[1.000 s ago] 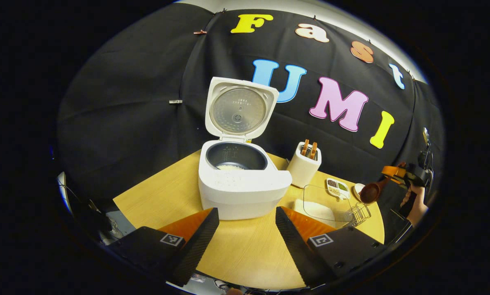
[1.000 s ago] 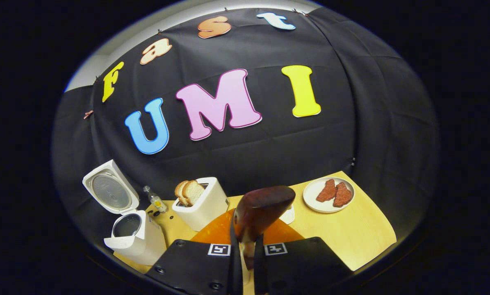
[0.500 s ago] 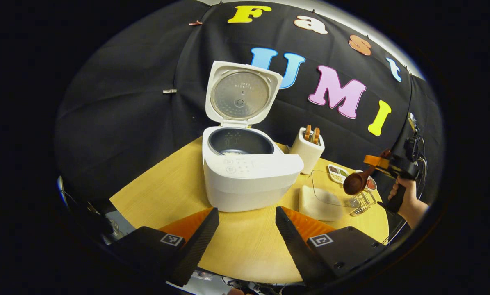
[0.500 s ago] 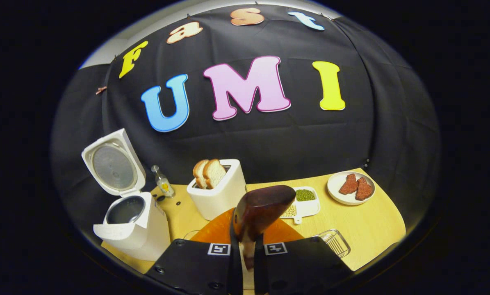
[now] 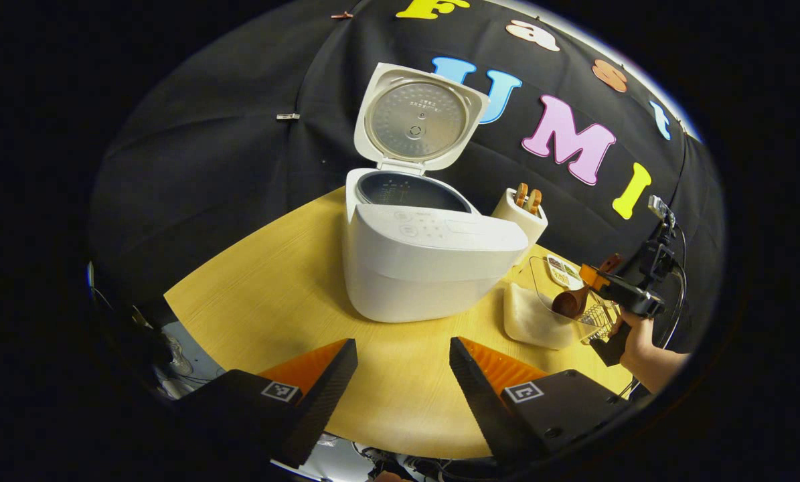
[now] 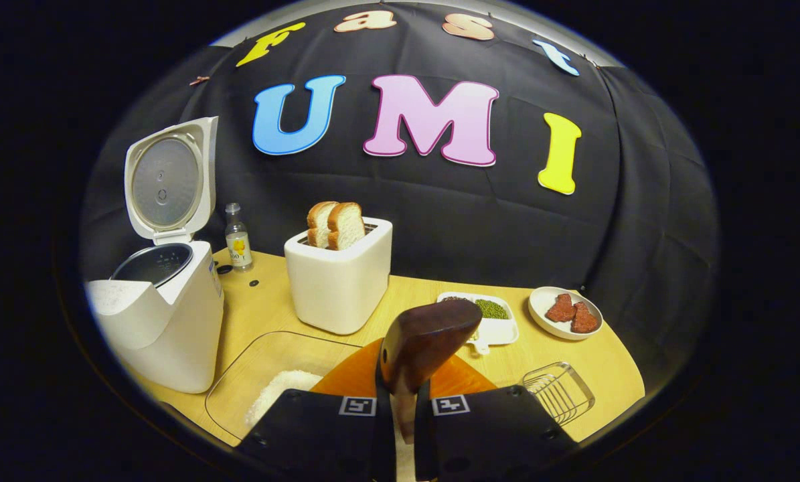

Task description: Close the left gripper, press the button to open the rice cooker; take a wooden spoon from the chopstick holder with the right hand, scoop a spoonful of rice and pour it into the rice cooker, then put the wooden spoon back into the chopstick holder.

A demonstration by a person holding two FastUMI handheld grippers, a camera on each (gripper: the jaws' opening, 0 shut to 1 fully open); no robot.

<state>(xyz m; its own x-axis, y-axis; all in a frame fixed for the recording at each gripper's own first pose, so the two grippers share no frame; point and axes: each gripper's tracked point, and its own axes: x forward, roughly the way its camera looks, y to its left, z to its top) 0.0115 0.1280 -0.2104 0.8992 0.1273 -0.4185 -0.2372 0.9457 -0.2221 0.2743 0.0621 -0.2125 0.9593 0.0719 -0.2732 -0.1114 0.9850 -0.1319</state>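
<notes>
Both views nearer table, right tongs [image 6: 403, 408] lowered wooden spoon [image 6: 426, 338] over rice [image 6: 276, 395]

You get bright, even light from above; the table [image 5: 272, 294] is well lit with soft shadows. Toward 9 and 3 o'clock edges bend strongly and darken. No blur.

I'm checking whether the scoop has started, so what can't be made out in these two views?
- Right gripper view: the wooden spoon shows only its bowl's back, so any load is hidden.
- Right gripper view: the right gripper covers much of the rice container.
- Left gripper view: the rice cooker front wall hides the pot's contents.
</notes>
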